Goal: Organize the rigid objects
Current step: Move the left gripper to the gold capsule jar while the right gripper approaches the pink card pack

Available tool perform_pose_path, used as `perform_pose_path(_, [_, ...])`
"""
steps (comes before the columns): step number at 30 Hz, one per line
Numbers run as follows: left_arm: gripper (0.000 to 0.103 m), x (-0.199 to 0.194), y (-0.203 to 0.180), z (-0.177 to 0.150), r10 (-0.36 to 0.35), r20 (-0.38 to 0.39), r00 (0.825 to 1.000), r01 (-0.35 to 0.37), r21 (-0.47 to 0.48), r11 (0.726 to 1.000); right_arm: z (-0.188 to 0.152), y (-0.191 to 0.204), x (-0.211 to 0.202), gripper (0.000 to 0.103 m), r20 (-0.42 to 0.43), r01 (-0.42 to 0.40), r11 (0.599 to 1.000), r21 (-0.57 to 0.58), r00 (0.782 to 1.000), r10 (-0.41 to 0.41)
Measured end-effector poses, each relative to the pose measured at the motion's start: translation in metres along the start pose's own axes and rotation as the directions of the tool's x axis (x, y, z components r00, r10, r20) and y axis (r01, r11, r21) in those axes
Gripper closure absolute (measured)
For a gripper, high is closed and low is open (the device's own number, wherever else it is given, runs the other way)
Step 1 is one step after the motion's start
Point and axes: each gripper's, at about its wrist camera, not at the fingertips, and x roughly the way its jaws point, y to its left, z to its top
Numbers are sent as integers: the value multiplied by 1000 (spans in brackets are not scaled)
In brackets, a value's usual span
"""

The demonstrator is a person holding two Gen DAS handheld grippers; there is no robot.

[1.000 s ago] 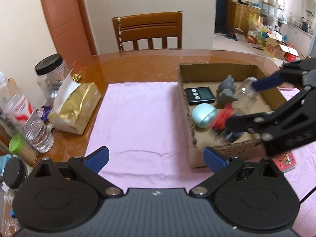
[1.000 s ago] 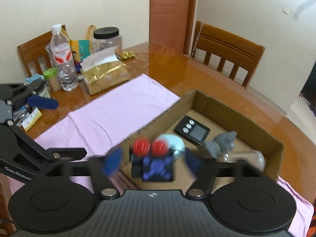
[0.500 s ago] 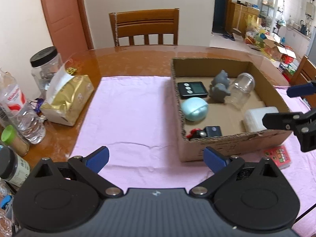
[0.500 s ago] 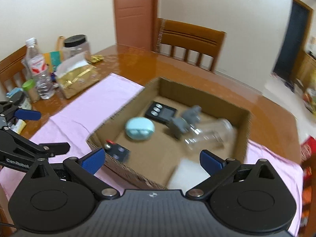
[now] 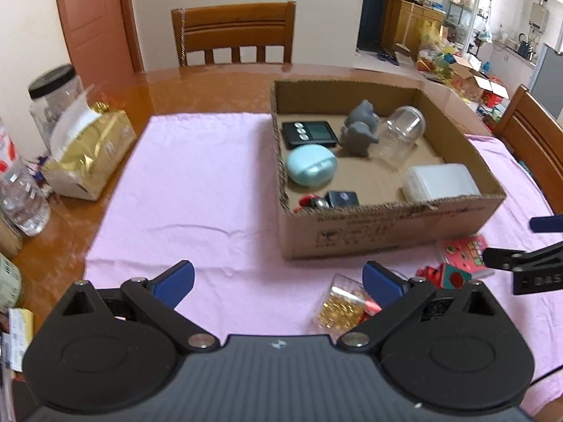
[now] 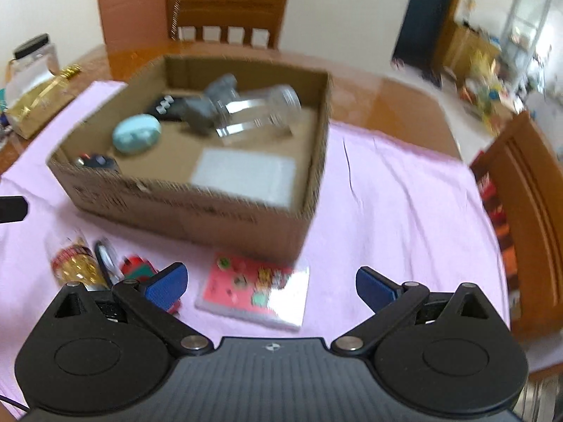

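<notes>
Above pink card point(image 6: 252, 290), R gripper point(image 6: 270, 285) wide, empty

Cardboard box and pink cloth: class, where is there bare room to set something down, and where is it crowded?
Free: the pink cloth between the gold bag and the cardboard box, and the box floor between the mint case and white container. Crowded: the cloth in front of the box, around the pink card and gold-bead packet.
</notes>
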Motion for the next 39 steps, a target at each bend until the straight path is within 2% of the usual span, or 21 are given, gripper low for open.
perform_pose_path(9, [2, -1, -2, -5, -20, -8, 1000, 20, -2, 1000, 2, 0, 41, 0, -42, -68, 996, 56, 997, 70])
perform_pose_path(15, [2, 3, 0, -6, -58, -22, 998, 58, -18, 998, 4, -2, 59, 0, -65, -90, 995, 54, 994, 93])
perform_pose_path(18, [2, 5, -2, -7, -90, -30, 995, 90, -8, 996, 1, -13, 61, 0, -83, -67, 996, 62, 994, 72])
perform_pose_path(25, [2, 12, -24, -7, -126, -45, 991, 130, 84, 988, -12, -44, 59, 0, -99, -81, 988, 133, 991, 95])
perform_pose_path(29, [2, 18, -48, -14, -151, -79, 985, 164, 201, 966, -16, -44, 57, 0, -84, -78, 990, 119, 993, 89])
perform_pose_path(31, [2, 21, -56, -20, -152, -95, 984, 171, 247, 954, -16, -38, 60, 0, -84, -59, 996, 69, 994, 65])
perform_pose_path(33, [2, 24, -59, -25, -147, -112, 983, 172, 266, 949, -19, -32, 61, 0, -74, -42, 999, 27, 996, 44])
perform_pose_path(39, [2, 34, -61, -32, -159, -152, 975, 198, 292, 936, -23, -34, 60, 0, -60, -47, 998, 35, 997, 49])
